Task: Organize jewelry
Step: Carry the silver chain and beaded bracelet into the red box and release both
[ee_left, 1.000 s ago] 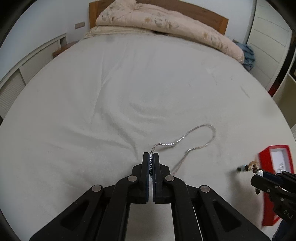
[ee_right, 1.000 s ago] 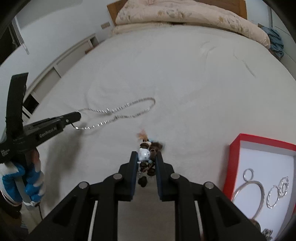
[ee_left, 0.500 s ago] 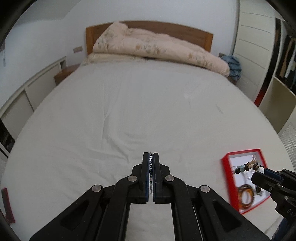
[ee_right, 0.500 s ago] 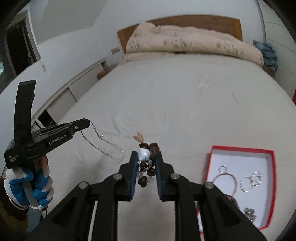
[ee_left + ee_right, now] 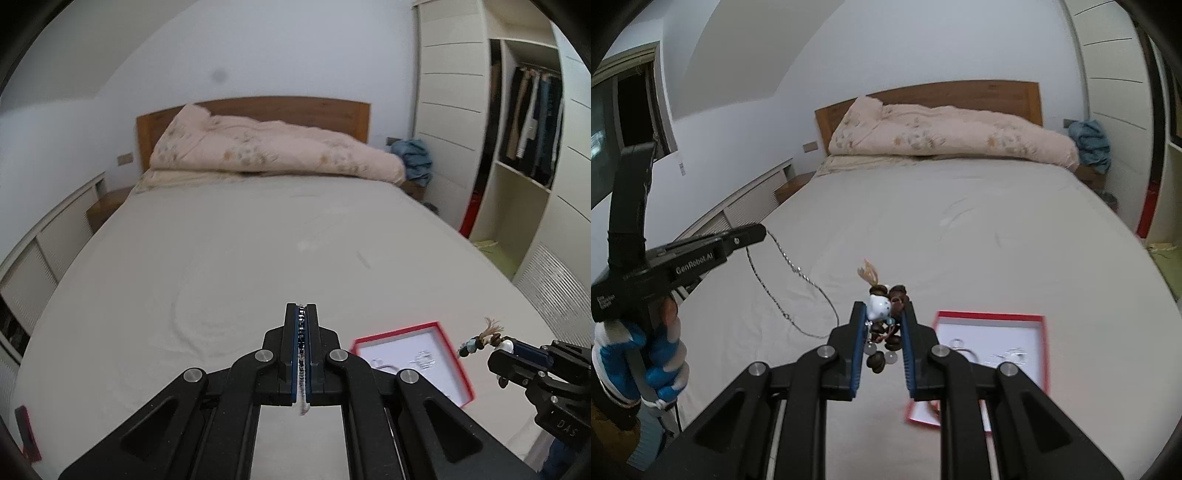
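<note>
My left gripper is shut on a silver chain necklace and holds it high above the bed. In the right wrist view the left gripper shows at the left with the necklace hanging from its tip in a long loop. My right gripper is shut on a beaded bracelet with brown beads and a white bead. It also shows at the right of the left wrist view. A red jewelry box with a white lining lies open on the bed below, holding silver rings.
The bed is covered by a white sheet, with a folded pink quilt at the headboard. A wardrobe stands at the right. A low cabinet runs along the left wall.
Both grippers have risen well above the bed with their jewelry. The necklace has left the sheet and now hangs free. The red box looks smaller and farther below.
</note>
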Motion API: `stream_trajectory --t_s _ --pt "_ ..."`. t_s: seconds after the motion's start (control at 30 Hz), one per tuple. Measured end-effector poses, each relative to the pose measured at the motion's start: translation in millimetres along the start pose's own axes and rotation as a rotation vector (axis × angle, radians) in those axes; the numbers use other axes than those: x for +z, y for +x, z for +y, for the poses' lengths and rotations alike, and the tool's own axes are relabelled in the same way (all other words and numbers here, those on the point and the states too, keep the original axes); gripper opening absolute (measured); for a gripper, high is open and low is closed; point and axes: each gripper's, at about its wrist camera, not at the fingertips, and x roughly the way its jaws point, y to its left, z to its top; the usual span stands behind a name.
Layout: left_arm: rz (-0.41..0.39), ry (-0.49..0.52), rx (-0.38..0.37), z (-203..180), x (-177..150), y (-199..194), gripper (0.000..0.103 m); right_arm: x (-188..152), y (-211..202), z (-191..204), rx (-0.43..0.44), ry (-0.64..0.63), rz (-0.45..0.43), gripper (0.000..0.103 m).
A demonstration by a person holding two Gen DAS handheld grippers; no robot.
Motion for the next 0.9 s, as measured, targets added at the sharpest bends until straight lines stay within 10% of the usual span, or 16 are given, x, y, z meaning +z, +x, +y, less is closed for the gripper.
stream_trajectory --t_s 0.43,0.9 --pt "0.040 0.081 -0.143 -107.6 21.8 47.8 0.002 -9.0 -31.9 -87.6 -0.094 0.078 -0.001 0.017" --pt "0.272 0.094 -0.137 -146.7 -31.0 205.8 0.002 -54.7 95.0 -173.2 -0.085 0.173 0.194 0.017"
